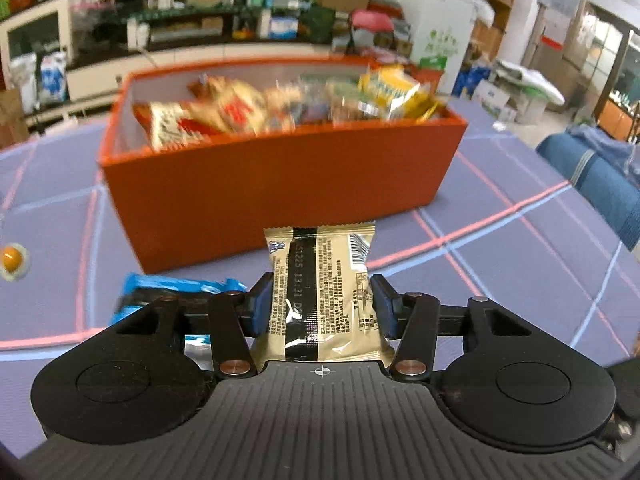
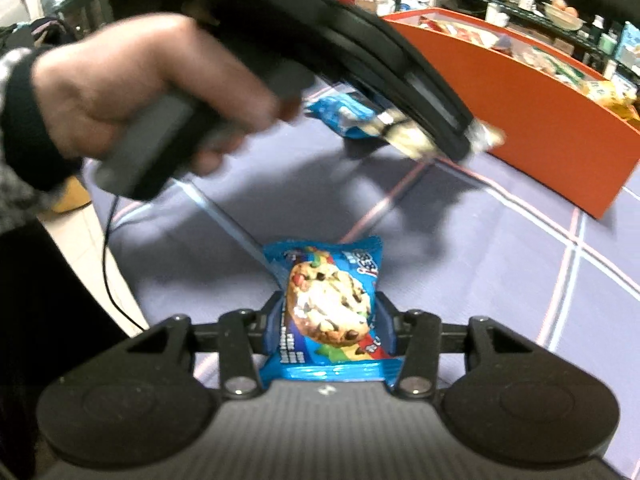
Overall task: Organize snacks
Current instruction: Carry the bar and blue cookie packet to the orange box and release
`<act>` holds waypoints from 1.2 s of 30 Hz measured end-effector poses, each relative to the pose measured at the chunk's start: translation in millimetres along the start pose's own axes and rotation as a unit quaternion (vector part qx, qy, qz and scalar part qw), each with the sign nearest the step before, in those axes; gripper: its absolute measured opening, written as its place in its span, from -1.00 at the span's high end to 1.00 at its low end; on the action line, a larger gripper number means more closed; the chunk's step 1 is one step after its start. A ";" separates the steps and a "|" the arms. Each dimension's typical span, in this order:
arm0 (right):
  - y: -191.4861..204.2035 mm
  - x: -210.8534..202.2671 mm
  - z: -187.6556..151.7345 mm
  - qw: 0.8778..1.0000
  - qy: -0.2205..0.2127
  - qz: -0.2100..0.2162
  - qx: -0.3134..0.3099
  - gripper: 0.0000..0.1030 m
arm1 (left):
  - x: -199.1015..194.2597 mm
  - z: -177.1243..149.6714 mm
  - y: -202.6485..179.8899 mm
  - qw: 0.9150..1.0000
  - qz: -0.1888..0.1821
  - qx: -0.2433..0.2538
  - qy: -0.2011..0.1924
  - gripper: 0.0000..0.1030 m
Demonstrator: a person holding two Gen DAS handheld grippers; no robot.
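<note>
Most of the sorting looks done: your orange box (image 1: pixel 280 184) already holds a heap of snack packs (image 1: pixel 256 108), piled to the rim; exact count unclear through blur.

Left gripper (image 1: pixel 322 304): fingers clenched on a beige packet (image 1: pixel 324 280), held clear of the desk (image 1: pixel 520 248), just short of the box.

Right gripper (image 2: pixel 330 320): fingers clamped on a blue cookie pack (image 2: pixel 332 304), well back from the box.

Left to do: drop both in, then fetch the blue wrapper (image 1: pixel 176 288) lying on the desk beside the box.
</note>
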State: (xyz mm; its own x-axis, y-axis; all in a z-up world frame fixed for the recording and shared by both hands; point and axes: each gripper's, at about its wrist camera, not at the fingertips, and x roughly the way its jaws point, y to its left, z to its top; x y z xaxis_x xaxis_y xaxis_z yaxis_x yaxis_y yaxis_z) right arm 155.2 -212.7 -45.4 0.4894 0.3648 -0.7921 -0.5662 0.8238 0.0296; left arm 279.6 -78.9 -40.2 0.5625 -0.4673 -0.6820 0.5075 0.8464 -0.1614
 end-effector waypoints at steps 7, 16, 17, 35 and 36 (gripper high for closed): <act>-34.9 -39.8 19.7 0.995 -0.070 -0.048 0.054 0.03 | -79.6 17.6 21.8 0.996 0.014 -0.023 -0.089 0.87; -116.3 -54.1 148.1 0.976 -0.160 -0.108 0.098 0.03 | -68.4 94.6 58.7 0.991 0.040 -0.034 -0.125 0.87; -123.7 -47.3 163.0 0.976 -0.159 -0.113 0.097 0.03 | -61.7 105.2 60.8 0.990 0.037 -0.038 -0.128 0.87; -67.5 -30.0 142.5 0.980 -0.197 -0.024 -0.018 -0.40 | -122.6 21.1 116.7 0.955 0.138 -0.191 -0.179 -0.31; -52.0 -15.9 136.9 0.983 -0.176 -0.013 -0.056 -0.40 | -129.2 7.4 118.8 0.951 0.139 -0.215 -0.173 -0.31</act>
State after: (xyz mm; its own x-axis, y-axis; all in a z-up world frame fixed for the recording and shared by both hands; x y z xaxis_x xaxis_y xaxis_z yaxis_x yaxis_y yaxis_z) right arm 267.7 -202.0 49.2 0.6924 0.4881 -0.5314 -0.6100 0.7893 -0.0699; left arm 272.0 80.1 34.0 0.8551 -0.2033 -0.4769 0.0362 0.9411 -0.3363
